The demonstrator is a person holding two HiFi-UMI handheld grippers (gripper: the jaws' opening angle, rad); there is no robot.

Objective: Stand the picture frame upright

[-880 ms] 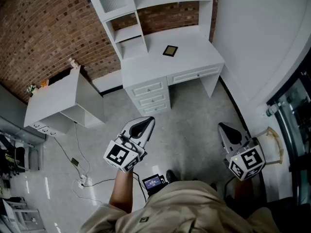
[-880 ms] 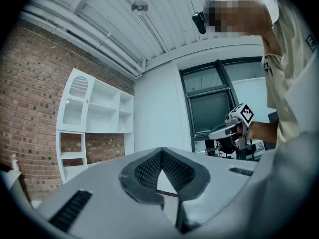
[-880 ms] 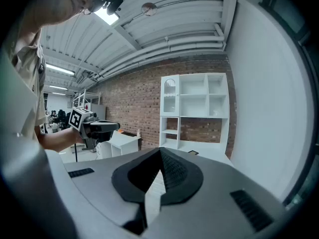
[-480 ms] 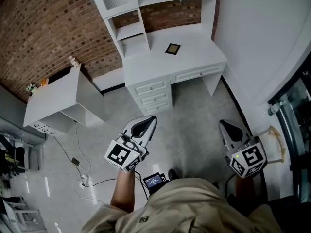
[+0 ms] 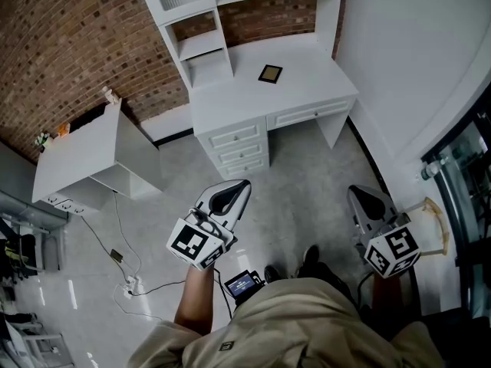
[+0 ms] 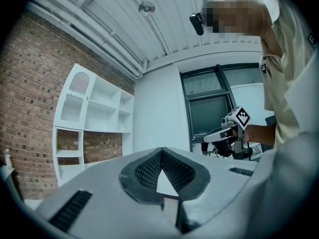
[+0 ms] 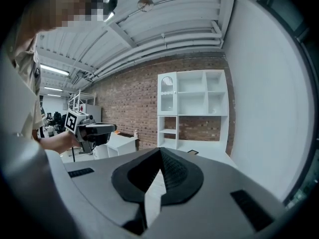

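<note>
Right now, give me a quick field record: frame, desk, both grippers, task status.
picture frame: lying flat on the desk top, near the shelf unit
desk: white, against the brick wall
left gripper: jaws together, empty, over the floor, short of the desk
right gripper: jaws together, empty, over the floor
task status: frame not yet touched or stood up

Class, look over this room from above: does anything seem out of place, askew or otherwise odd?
The picture frame lies flat on the white desk rather than standing. At the left, loose cables trail across the floor.
</note>
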